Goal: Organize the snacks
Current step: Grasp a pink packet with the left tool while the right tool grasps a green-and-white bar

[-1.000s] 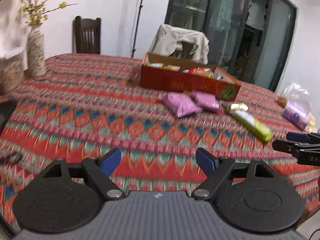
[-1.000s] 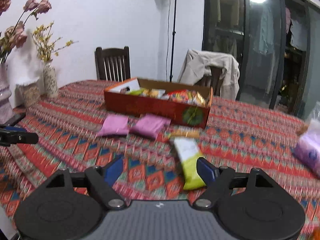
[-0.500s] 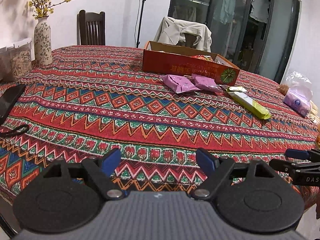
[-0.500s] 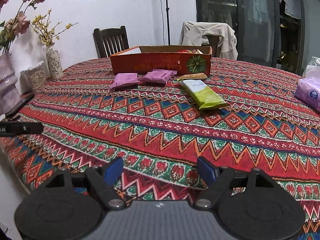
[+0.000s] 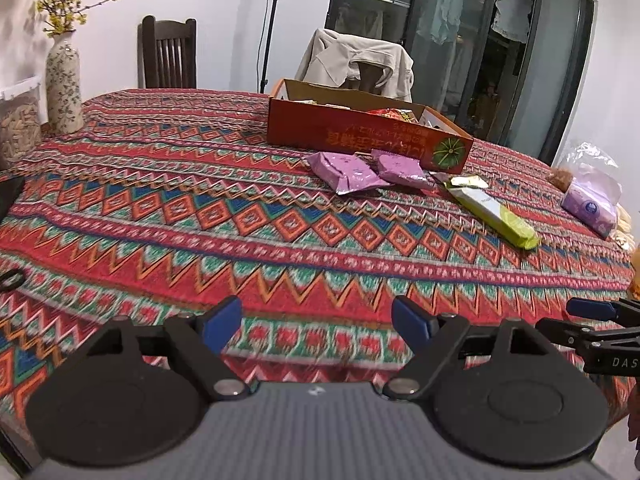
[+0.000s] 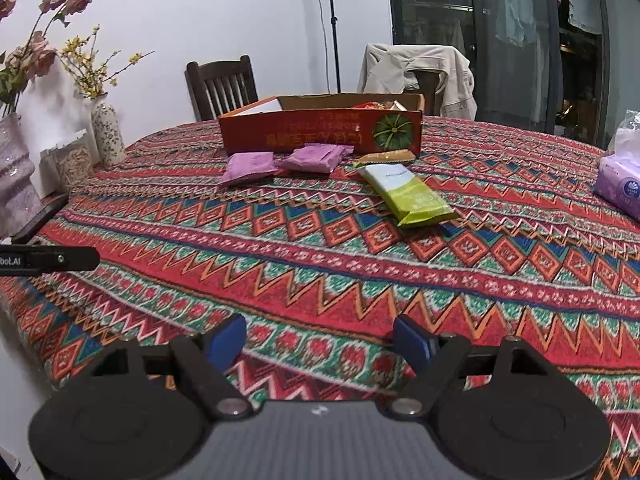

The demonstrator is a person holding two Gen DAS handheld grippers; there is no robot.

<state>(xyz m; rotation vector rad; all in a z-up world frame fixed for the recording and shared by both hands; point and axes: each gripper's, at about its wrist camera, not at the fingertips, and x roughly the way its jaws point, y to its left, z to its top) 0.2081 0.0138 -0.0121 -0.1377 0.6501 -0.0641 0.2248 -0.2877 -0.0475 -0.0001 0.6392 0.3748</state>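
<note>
Two sets of jaws, mine, both spread wide and holding nothing: my left gripper (image 5: 316, 322) and my right gripper (image 6: 320, 338) hover level just above the near edge of the desk (image 6: 320, 264), fingers pointing toward twelve o'clock. In the left view my right gripper pokes in at three o'clock; in the right view the left one shows at nine o'clock, cut off by the frame. The near edge of the desk curves below me, and a broad stretch of patterned cloth lies bare between my fingertips and the snacks.

Further toward twelve o'clock lies the green snack pack (image 6: 408, 194), flat and slanted, apart from the others. Beyond it two purple snack packs (image 6: 288, 162) sit side by side, just before the red box (image 6: 320, 134); a small golden packet (image 6: 386, 156) rests against the box's front wall. The box is open-topped with more snacks inside, mostly hidden by its wall.

At three o'clock a purple tissue pack (image 6: 620, 188) is cut by the frame. At ten o'clock stand a vase (image 6: 106, 132) and a clear container (image 6: 74, 160). Two chairs (image 6: 222, 84) wait behind the far edge, one draped with a jacket.
</note>
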